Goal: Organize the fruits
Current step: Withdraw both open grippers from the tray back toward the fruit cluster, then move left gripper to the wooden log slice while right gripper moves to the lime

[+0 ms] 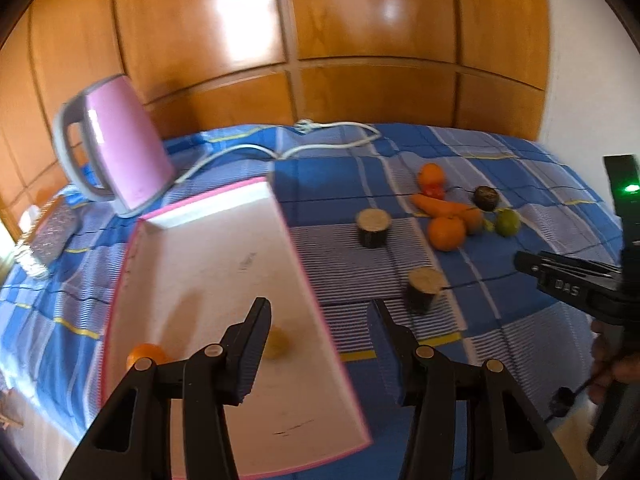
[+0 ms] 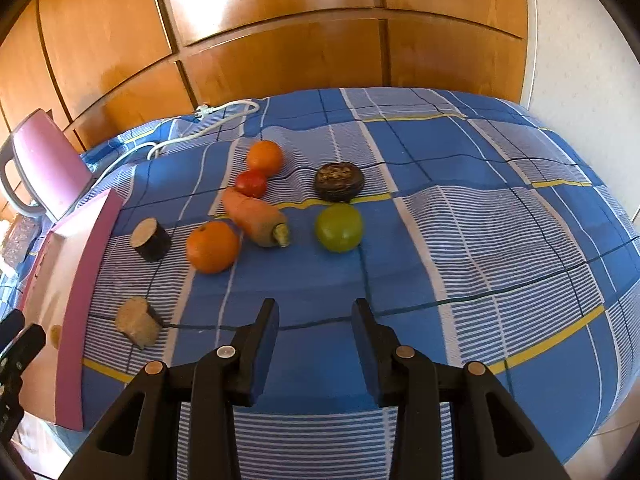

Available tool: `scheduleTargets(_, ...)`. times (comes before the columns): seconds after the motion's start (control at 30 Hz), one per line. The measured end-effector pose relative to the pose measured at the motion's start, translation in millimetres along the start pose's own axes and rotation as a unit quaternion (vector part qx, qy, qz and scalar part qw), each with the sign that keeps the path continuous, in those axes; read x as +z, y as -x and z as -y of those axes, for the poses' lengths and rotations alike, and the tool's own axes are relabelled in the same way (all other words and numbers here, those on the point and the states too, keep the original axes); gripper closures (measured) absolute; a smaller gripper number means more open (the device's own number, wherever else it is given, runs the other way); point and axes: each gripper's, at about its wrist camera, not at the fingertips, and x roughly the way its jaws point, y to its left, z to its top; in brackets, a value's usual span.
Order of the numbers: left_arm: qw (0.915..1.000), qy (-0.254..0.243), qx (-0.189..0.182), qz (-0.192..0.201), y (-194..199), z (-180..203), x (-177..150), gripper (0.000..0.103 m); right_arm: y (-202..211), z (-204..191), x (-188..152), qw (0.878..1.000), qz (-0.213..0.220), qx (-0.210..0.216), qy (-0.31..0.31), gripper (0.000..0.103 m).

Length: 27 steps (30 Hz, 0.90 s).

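Observation:
A white tray with a pink rim (image 1: 224, 256) lies on the blue checked cloth and holds an orange (image 1: 146, 354) and a blurred yellowish fruit (image 1: 276, 344). My left gripper (image 1: 318, 320) hovers open over the tray's right rim, holding nothing. On the cloth lie two oranges (image 2: 212, 246) (image 2: 264, 157), a tomato (image 2: 251, 184), a carrot (image 2: 256, 218), a green fruit (image 2: 339, 227), a dark wrinkled fruit (image 2: 339, 181) and two dark-skinned cut chunks (image 2: 151, 239) (image 2: 138, 322). My right gripper (image 2: 315, 316) is open and empty, a little short of the green fruit and the near orange.
A pink kettle (image 1: 120, 148) stands behind the tray, its white cord (image 1: 320, 140) trailing along the far edge of the cloth. A wooden wardrobe (image 2: 280, 40) closes the back. A sparkly grey object (image 1: 52, 236) lies left of the tray. The cloth drops off at the right.

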Motion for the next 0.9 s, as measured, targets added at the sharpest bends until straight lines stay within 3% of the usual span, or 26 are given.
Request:
scheduleTargets(0.17,0.9982,-0.012,-0.056,-0.019,-9.9,18.1,4.5,0.053,-1.3,10.3,1.3,1.000,0.001,-0.004,-0.010,0.065)
scheduleTargets(0.37,0.9944,-0.019,-0.090,-0.053,-32.0,39.3,9.2,0.053,-3.1,19.4,2.5,1.000,0.001,-0.007,-0.014,0.065)
scheduleTargets(0.73,0.9903,-0.022,-0.097,-0.098,-76.4,58.7,15.0,0.053,-5.9,42.0,5.9,0.999,0.010,-0.009,-0.030,0.065)
scheduleTargets(0.87,0.9913,-0.029,-0.091,-0.090,-81.9,61.1,13.8,0.073,-9.4,43.9,16.2,0.999,0.013,0.004,-0.030,0.065)
scheduleTargets(0.9,0.9912,-0.027,-0.094,-0.089,-82.2,60.3,14.2,0.073,-10.8,41.6,20.5,1.000,0.016,0.009,-0.025,0.064)
